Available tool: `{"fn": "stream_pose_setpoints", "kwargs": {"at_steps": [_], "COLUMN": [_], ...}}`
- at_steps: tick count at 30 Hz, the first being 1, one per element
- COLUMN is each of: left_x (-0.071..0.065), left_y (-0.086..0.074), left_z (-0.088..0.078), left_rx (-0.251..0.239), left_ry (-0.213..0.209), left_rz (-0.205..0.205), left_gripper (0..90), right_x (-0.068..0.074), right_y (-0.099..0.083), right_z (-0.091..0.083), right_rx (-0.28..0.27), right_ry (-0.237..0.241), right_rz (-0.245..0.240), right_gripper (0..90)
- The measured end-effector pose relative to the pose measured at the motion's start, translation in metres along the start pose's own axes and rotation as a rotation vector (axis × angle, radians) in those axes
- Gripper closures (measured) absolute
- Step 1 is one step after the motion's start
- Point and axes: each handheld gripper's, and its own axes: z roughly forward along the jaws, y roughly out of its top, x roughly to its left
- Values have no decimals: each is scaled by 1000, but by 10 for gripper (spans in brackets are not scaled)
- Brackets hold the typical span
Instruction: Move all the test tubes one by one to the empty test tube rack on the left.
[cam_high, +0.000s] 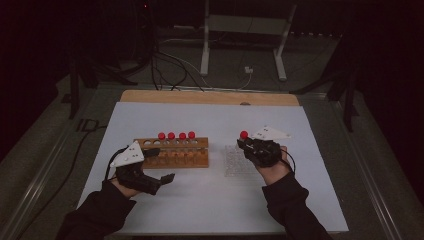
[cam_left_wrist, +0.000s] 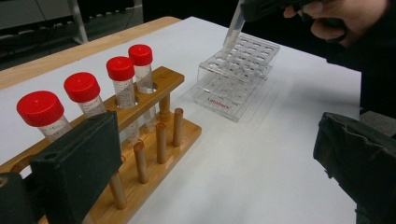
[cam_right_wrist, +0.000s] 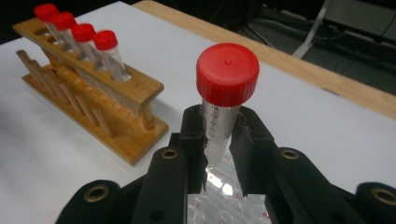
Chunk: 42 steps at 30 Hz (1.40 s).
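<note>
My right gripper (cam_high: 246, 145) is shut on a clear tube with a red cap (cam_right_wrist: 227, 73), its pads pressing the tube's lower half. The tube stands upright over a clear plastic rack (cam_high: 234, 162), and in the left gripper view the tube (cam_left_wrist: 233, 30) has its pointed tip just at that clear rack's (cam_left_wrist: 238, 74) top plate. A wooden rack (cam_high: 172, 152) holds several red-capped tubes (cam_high: 176, 135) in a row. My left gripper (cam_high: 161, 163) stands open at the wooden rack's left end, one pad (cam_left_wrist: 79, 163) beside the rack, nothing between the jaws.
A white sheet (cam_high: 210, 200) covers the wooden table, whose bare edge (cam_high: 210, 97) shows at the back. The wooden rack's front row of pegs (cam_left_wrist: 161, 140) is bare. Beyond the table lie cables and a metal stand (cam_high: 240, 30) on the floor.
</note>
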Motion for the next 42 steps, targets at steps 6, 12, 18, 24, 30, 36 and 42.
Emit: {"fn": "stream_pose_setpoints", "kwargs": {"at_steps": [6, 12, 18, 24, 30, 36, 42], "left_x": [-1, -2, -6, -10, -15, -21, -25], "left_y": [1, 2, 6, 9, 13, 16, 18], "left_z": [0, 1, 0, -1, -1, 0, 2], "left_rx": [7, 8, 4, -5, -17, -17, -18], "left_ry": [0, -4, -12, -21, -35, -55, -57], "left_rz": [5, 6, 15, 25, 28, 37, 40], "left_gripper": [18, 18, 18, 18, 18, 18, 23], "right_x": [6, 12, 24, 37, 52, 70, 86], "right_y": [7, 11, 14, 14, 10, 3, -3], "right_z": [-12, -20, -25, -23, -17, -6, 2], "right_rx": [-46, -72, -83, -70, -42, 0, 36], "right_ry": [0, 26, 63, 134, 195, 251, 301], "right_rz": [-19, -30, -58, -75, -91, -121, -148], "right_gripper": [749, 749, 749, 749, 749, 749, 749]}}
